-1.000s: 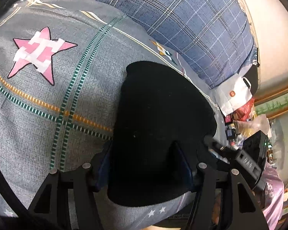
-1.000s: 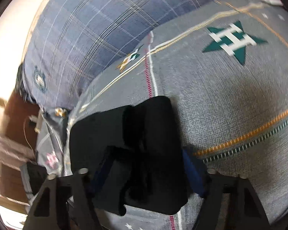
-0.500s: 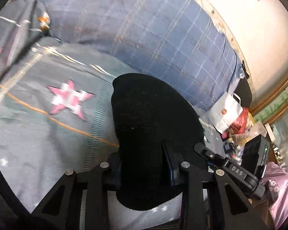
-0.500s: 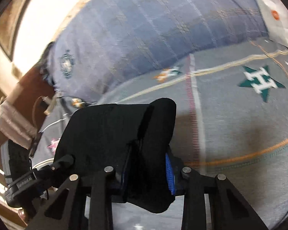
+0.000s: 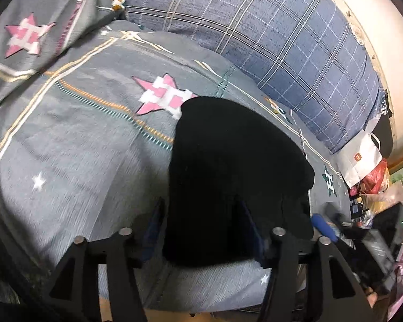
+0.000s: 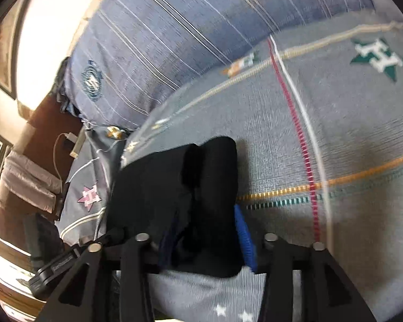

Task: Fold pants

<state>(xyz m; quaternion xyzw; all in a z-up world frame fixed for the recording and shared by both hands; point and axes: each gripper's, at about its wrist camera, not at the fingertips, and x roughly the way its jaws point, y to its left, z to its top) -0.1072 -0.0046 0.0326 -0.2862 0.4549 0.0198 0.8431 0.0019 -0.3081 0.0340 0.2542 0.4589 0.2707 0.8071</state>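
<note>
1. While both my claws are opening, the folded black fabric pants (image 5: pixel 236 177) lie on the grey quilt with star pattern (image 5: pixel 75 161), near its front edge.
2. My left claw (image 5: pixel 201 230) has its jaws apart around the near end of the bundle; the pads seem not to press it.
3. My right claw (image 6: pixel 204 238) is the same, with its blue pad (image 6: pixel 243 236) just beside the cloth at 3 o'clock.
4. From the left view, the blue checked pillow (image 5: pixel 282 40) is at 1 o'clock, well apart.
5. Risk, I think: if I pull back carelessly, a pad can catch the top layer and open the fold.
6. The soft quilt may also let the bundle slide toward the edge.
</note>
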